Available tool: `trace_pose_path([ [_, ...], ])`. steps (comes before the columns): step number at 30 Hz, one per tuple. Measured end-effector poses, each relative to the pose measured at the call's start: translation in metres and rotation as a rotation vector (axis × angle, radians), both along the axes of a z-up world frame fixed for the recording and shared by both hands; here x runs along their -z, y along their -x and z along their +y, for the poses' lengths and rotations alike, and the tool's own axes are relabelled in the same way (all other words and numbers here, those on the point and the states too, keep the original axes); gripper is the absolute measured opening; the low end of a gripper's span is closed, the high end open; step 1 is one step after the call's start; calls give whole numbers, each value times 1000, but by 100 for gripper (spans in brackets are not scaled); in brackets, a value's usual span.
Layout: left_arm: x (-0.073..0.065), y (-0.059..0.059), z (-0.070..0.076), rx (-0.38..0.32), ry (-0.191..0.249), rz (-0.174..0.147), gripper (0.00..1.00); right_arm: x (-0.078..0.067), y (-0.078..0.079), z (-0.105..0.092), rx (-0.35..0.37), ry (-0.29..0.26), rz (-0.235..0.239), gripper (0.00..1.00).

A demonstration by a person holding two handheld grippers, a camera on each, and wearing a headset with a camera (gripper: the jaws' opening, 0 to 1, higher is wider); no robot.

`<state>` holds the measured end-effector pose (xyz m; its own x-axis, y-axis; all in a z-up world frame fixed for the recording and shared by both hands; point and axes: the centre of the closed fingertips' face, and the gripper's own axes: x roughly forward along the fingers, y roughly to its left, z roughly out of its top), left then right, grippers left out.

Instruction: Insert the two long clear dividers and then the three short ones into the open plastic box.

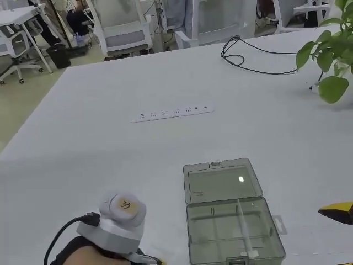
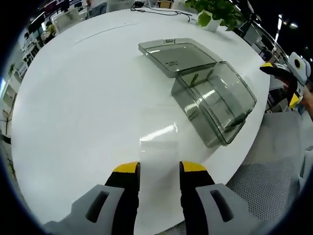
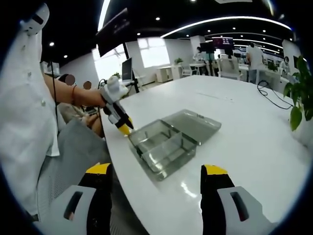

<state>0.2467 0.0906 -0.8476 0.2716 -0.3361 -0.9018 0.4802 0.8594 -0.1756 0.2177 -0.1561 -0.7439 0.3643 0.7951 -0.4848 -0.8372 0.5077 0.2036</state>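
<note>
While left claw [image 2: 160, 168] gapes, clear divider [image 2: 158, 130] just ahead.

From here the tabletop [image 1: 110, 143] looks like a smooth white surface, mostly matt, with a soft sheen where the ceiling lights land. The box [image 2: 195, 115] is smoke-tinted clear plastic, glossy, with bright glints on its walls and lid [image 1: 220, 179]. A divider [image 2: 157, 134] lying flat is thin colourless plastic, visible mainly by its shine. The left claw [image 2: 160, 169] and right claw [image 3: 156, 170] look matt: grey moulded plastic shells, black fingers, yellow tips.
</note>
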Motion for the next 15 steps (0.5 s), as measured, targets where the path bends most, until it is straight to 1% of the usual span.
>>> trace_pose_path([
  [1, -1, 0, -1, -18, 23, -1, 30, 0, 0, 1, -1, 0, 0, 75],
  [7, -12, 1, -4, -72, 96, -15, 30, -4, 0, 6, -2, 4, 6, 74],
  [10, -19, 1, -5, -94, 125, -27, 30, -6, 0, 11, -4, 7, 8, 74],
  [15, -36, -1, -8, -125, 194, -58, 30, -12, -2, 20, 0, 5, 13, 74],
])
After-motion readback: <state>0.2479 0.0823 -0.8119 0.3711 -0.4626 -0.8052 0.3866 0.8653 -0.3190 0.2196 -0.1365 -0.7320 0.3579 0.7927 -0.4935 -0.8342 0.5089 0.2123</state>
